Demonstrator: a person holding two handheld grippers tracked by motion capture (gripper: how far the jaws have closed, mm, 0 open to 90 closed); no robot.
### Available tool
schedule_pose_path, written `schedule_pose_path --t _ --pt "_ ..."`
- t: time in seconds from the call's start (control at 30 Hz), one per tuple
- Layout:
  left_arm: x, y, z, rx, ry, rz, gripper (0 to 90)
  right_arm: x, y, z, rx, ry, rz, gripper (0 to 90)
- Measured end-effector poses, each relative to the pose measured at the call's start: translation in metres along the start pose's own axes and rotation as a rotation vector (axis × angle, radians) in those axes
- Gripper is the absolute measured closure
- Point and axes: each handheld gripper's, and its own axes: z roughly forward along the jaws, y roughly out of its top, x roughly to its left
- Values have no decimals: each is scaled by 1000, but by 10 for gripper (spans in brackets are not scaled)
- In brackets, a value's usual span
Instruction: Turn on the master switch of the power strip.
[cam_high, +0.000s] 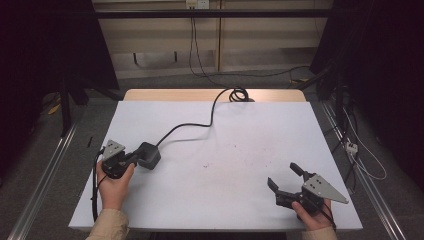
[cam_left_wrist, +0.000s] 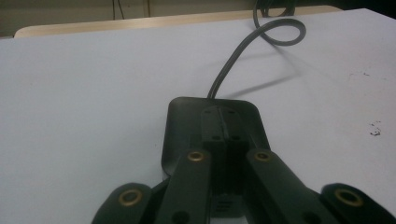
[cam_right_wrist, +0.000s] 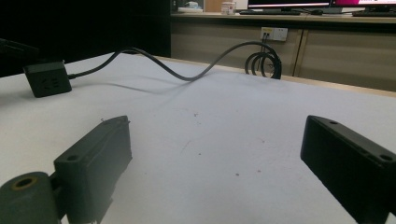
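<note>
Contact was the relation that mattered: the left gripper (cam_high: 131, 158) had its jaws pressed together directly over the black power block (cam_high: 148, 155), which lay flat on the white table (cam_high: 240, 145) at its left side, straight ahead of that hand. In the left gripper view the jaw tips met on the block's top face (cam_left_wrist: 184, 121); whether they pinched some small raised part there or merely pressed on it could not be told. The block's cable (cam_high: 192, 125) left its far side and ran away across the table toward a coil (cam_high: 238, 94) at the far edge, so any pull would likely follow that line. The right gripper (cam_high: 284, 181) rested well apart near the table's right front corner, jaws spread wide and holding nothing, with the block far off across the table (cam_right_wrist: 47, 78). The block looked squarish with rounded corners, matt black, low and solid, probably rigid and easy to slide.
</note>
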Motion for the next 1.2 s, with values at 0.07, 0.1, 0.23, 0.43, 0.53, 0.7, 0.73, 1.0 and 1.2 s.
schedule_pose_path --t 0.07,0.1,0.23,0.43,0.53,0.7,0.73,1.0,1.2 --pt "0 0 0 11 1 8 900 0 0 0 1 1 -1 79" --pt "0 0 0 7 -1 5 900 0 0 0 0 1 0 78" --pt "-1 -1 0 4 3 5 900 0 0 0 0 0 1 78" --pt "-1 -1 0 3 4 7 900 0 0 0 0 0 2 79" --pt "-1 -1 0 2 5 6 900 0 0 0 0 0 1 79" --pt "-2 0 0 4 8 12 900 0 0 0 2 0 3 79" --pt "-2 0 0 6 9 13 900 0 0 0 1 0 3 79" --pt "-1 0 0 6 8 5 900 -1 0 0 1 -1 4 79" --pt "-1 0 1 3 5 1 900 -1 0 -1 0 -1 3 79"
